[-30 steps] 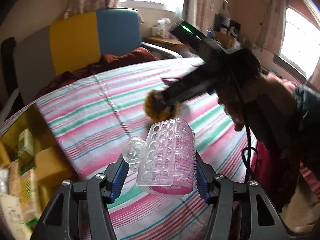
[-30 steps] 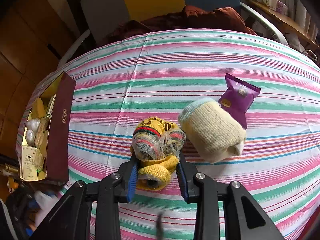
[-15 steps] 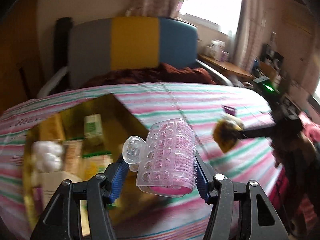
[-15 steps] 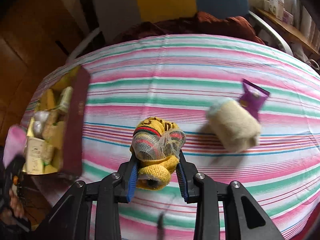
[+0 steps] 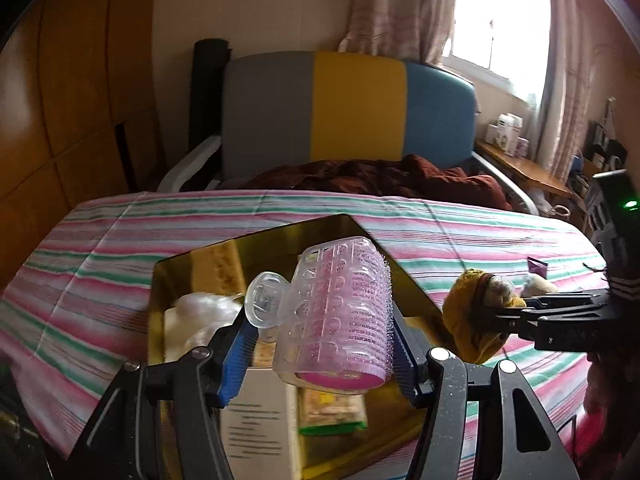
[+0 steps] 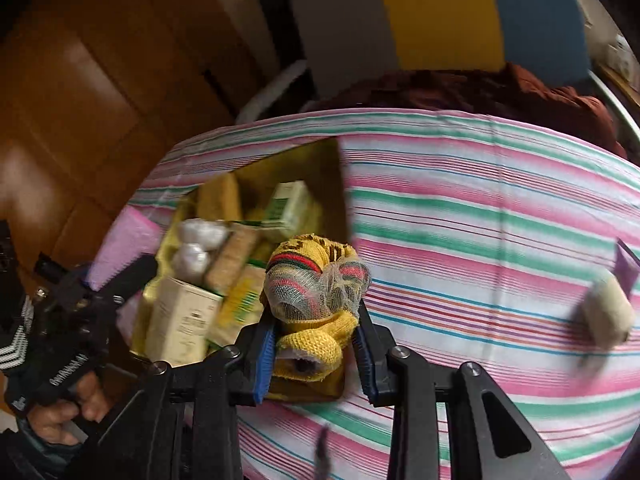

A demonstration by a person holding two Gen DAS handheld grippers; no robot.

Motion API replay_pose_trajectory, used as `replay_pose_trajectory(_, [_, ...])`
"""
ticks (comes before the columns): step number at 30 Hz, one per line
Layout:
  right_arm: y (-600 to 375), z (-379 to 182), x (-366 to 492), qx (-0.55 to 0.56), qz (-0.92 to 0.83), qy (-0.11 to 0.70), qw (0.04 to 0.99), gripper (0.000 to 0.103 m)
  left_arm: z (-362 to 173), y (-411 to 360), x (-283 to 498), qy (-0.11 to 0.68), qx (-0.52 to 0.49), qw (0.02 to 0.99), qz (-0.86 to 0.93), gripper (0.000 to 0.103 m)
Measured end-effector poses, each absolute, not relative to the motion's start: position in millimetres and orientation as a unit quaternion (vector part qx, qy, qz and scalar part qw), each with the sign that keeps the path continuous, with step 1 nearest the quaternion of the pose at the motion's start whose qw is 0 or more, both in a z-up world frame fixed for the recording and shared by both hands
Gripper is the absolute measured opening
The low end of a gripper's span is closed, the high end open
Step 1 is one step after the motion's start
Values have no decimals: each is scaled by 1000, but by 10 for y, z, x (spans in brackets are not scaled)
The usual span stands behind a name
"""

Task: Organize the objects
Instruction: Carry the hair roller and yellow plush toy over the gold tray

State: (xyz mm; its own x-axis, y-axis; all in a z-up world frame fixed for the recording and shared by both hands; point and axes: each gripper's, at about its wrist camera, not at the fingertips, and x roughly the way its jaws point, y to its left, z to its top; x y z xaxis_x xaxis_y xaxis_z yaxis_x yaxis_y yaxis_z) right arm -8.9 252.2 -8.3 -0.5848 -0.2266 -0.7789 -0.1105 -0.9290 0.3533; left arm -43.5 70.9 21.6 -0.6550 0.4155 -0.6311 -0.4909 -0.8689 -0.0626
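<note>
My left gripper [image 5: 322, 354] is shut on a pink hair roller in a clear plastic clip shell [image 5: 338, 312], held above the open gold-lined box [image 5: 280, 232]. My right gripper [image 6: 316, 340] is shut on a rolled yellow knitted sock in white netting [image 6: 316, 280], hanging over the box's near right corner [image 6: 336, 184]. From the left wrist view that sock [image 5: 468, 320] and the right gripper [image 5: 504, 316] come in from the right. A cream rolled sock [image 6: 608, 312] and a purple snack packet [image 6: 626, 268] lie on the striped cloth at the right.
The box holds cartons [image 6: 180, 320], a biscuit pack [image 6: 232, 256] and white wrapped balls [image 6: 196, 244]. It stands on a pink-and-green striped cloth [image 6: 480, 208]. Behind are a grey, yellow and blue chair [image 5: 352, 108], a dark red blanket [image 5: 380, 176] and wooden panels [image 5: 60, 80].
Both grippers have swung left from the middle of the cloth to over the box, each still holding its object. The cream sock and purple packet now lie far right.
</note>
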Motion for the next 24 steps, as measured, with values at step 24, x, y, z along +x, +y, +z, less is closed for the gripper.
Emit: replay_pose_trajectory(24, [2256, -196, -1005, 485, -862, -150, 2, 34, 33, 544, -1561, 7, -426, 235, 874, 61])
